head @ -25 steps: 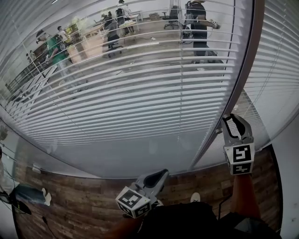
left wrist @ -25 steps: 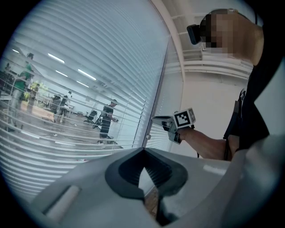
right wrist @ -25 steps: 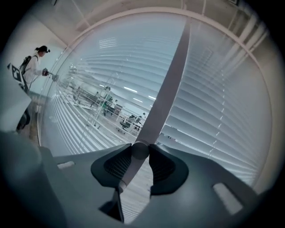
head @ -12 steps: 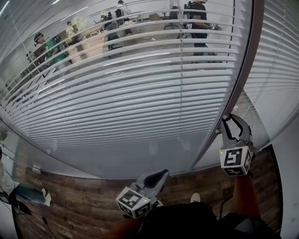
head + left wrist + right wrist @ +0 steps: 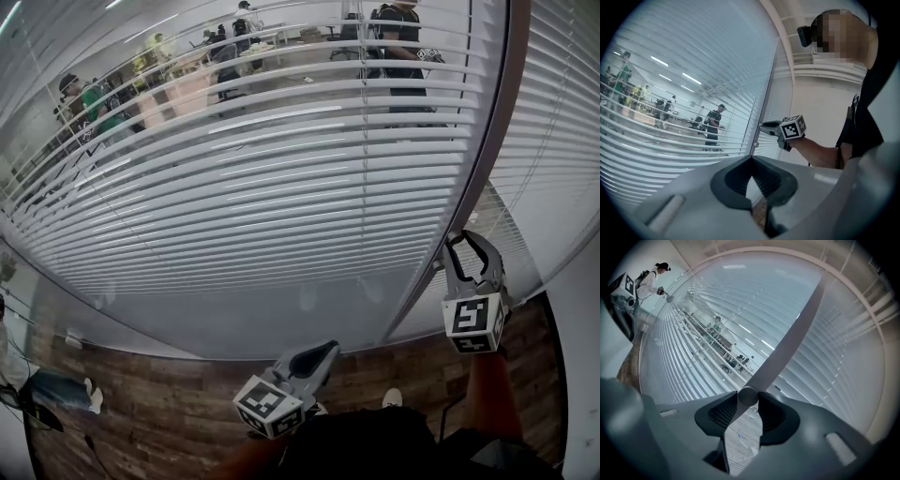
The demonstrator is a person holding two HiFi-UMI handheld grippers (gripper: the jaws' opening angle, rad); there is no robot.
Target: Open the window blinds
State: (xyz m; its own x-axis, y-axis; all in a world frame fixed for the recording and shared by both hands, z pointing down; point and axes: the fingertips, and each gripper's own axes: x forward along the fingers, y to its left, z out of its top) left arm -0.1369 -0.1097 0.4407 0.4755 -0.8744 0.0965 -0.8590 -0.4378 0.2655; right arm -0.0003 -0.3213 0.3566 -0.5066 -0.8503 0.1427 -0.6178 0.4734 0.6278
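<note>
Right tongs (image 5: 472, 242) have rolled in place since the earlier frame. Their marker cube now sits canted, and the hand is otherwise where it was, low at the right of the head view. Their jaws have also just been easing wider. Left tongs (image 5: 319, 352) haven't budged. People beyond the glass have shuffled about. I can't tell whether the slat angle has changed.

Why it sits like this: the right tongs are nosed up to the frame post (image 5: 473, 131) because the blinds' control looks to be there. The right gripper view shows a round knob (image 5: 747, 396) on that post, sitting between the jaw tips. A roll of the wrist fits turning it, so I read this as a twist-the-knob job. It needs one hand only, hence the left tongs parked low at bottom centre and pointing at the glass, clear of the work.

Tongs:
- Right: jaws fairly wide with the knob between the tips. Both tips look in contact and I see no gap, so it's a light hold at best.
- Left: jaw tips meet, with nothing between them.

The blinds (image 5: 281, 187) fill the upper and middle frame. The slats are partly tilted and the office beyond shows through the gaps. They're not fully open, so more turning is likely needed.
</note>
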